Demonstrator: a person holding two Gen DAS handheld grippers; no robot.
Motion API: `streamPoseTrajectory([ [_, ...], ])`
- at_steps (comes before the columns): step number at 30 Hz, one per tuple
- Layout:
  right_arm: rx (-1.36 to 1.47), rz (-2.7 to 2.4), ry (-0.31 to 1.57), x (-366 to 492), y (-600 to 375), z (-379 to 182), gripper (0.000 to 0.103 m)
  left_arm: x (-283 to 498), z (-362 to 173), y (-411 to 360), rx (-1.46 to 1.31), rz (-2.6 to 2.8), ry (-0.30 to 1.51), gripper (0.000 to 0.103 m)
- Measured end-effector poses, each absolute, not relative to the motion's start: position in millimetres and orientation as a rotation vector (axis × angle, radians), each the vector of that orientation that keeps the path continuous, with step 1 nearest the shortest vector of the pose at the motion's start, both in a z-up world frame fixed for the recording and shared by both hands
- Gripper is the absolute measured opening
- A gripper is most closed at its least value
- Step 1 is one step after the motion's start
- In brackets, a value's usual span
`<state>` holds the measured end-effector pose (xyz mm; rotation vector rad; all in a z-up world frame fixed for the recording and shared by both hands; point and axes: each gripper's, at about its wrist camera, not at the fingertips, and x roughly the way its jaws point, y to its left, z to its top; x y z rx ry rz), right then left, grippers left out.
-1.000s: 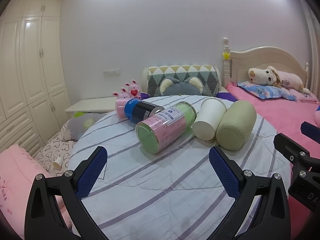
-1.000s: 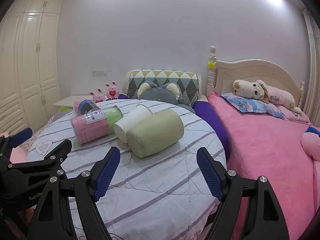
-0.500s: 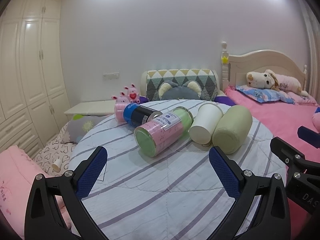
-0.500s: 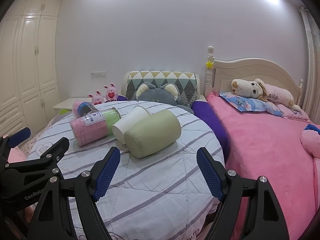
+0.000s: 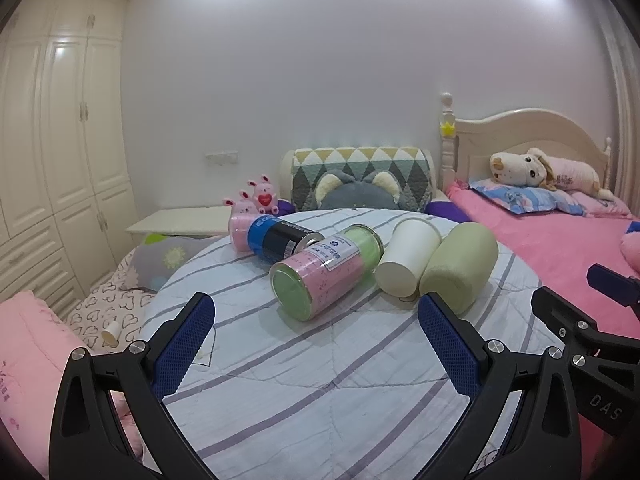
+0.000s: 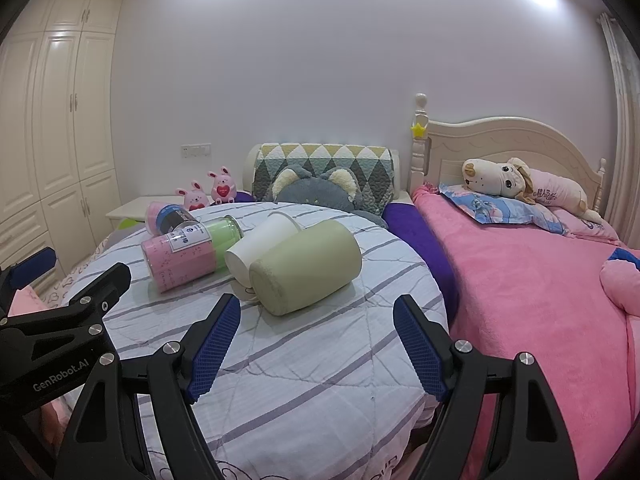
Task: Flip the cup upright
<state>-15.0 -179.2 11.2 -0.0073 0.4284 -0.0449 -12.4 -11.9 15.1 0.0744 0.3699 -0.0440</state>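
Left gripper (image 5: pixel 316 322), black frame with blue textured pads, jaws spread wide and empty, held low over the near edge of a round table covered in a pale striped quilted cloth (image 5: pixel 320 380). Right gripper (image 6: pixel 318 330), same build, also wide open with nothing between its pads, just beside the left one. Ahead of both lies a row of toppled items: a pink-and-green labelled glass jar (image 5: pixel 324 272) on its side, a blue-and-black can (image 5: pixel 280 238) behind it, a pink cylinder (image 5: pixel 239 232) farther back (only partly visible). At the right end lies a sage-green cylindrical cup (image 6: pixel 306 266), base toward the cameras. Room: pink bed (image 6: pixel 540 292) to the right with a plush dog (image 6: pixel 516 182), cream wardrobe (image 5: pixel 52 140) at left, white wall. The white paper cup (image 5: pixel 406 262) lies on its side, touching the green cup, base facing the grippers, ahead of and apart from both sets of pads.
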Motion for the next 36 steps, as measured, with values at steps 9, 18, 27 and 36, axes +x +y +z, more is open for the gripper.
streamPoseTrajectory([
  [9, -0.006, -0.043, 0.431, -15, -179, 12, 0.08, -6, 14, -13, 0.082, -0.036, 0.383, 0.103],
  [18, -0.004, -0.03, 0.449, 4, -180, 12, 0.08, 19, 7, -13, 0.086, -0.024, 0.412, 0.103],
  [27, 0.01, 0.004, 0.501, 50, -179, 11, 0.08, 62, 3, -12, 0.096, -0.041, 0.475, 0.103],
  [36, 0.032, 0.163, 0.62, 110, -165, 17, 0.08, 117, 7, 9, 0.102, 0.043, 0.669, 0.103],
])
